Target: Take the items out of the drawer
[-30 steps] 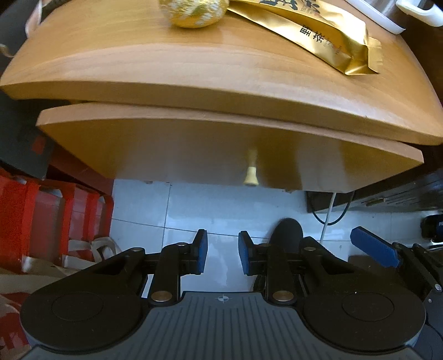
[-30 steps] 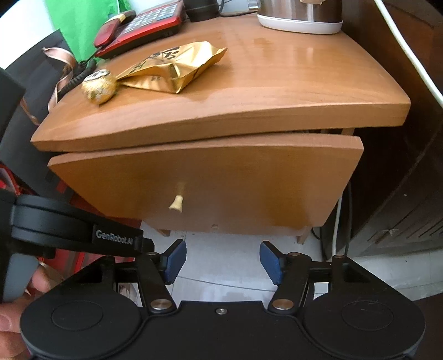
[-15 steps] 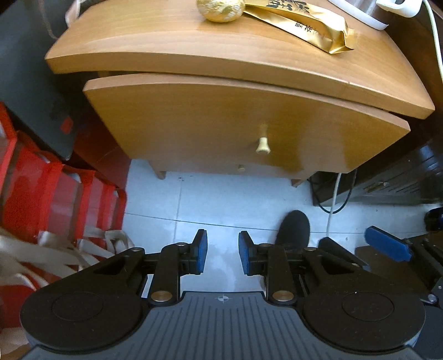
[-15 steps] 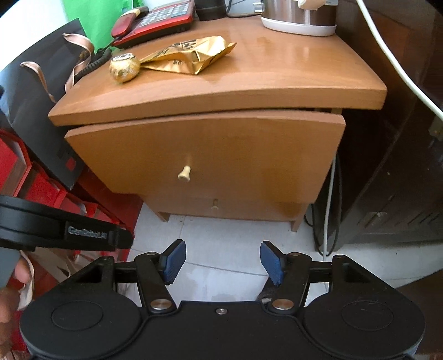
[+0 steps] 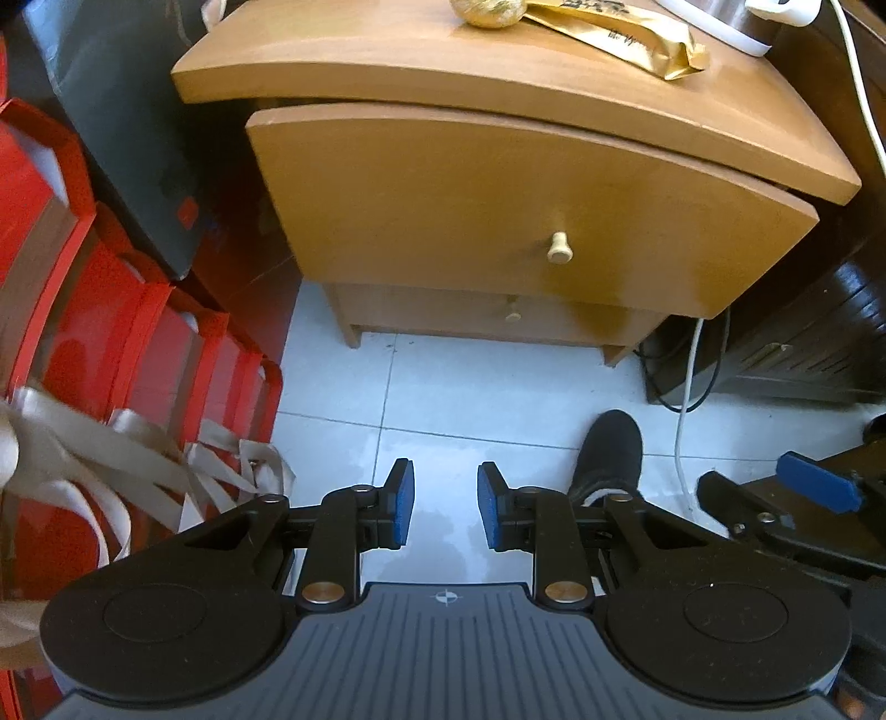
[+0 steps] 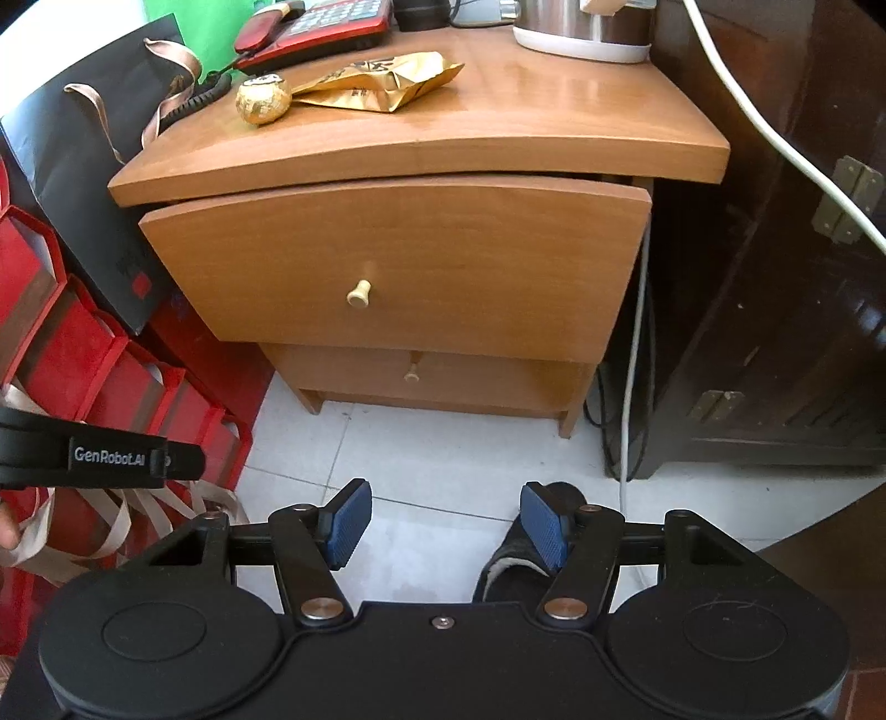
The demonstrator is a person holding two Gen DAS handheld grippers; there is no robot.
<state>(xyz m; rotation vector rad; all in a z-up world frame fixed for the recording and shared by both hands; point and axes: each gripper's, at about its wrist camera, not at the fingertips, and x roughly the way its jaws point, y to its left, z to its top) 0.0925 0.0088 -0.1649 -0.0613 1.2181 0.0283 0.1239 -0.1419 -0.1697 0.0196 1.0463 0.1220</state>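
Fingers of the left gripper [image 5: 440, 507] and right gripper [image 6: 440, 523] stand apart, empty. Both hang well short of the drawer [image 6: 410, 266], its knob [image 6: 359, 292] ahead of them.

Bare white floor tiles [image 6: 443, 465] lie open between the two claws and the curved wooden upper drawer front [image 6: 410, 266] of a light wooden nightstand, whose small pale knob [image 6: 359, 292] stands unobstructed. Red gift bags with beige ribbon handles [image 6: 99, 376] and a leaning black paper bag [image 6: 83, 166] crowd the left side, while a dark wooden cabinet [image 6: 775, 310] and a hanging white cable [image 6: 631, 360] close off the right. On the tabletop, a gold foil ball [image 6: 263, 101], a gold foil packet [image 6: 382, 83], a red telephone [image 6: 321, 25] and a steel kettle base [image 6: 581, 27] fill the rear, leaving the front right part bare.
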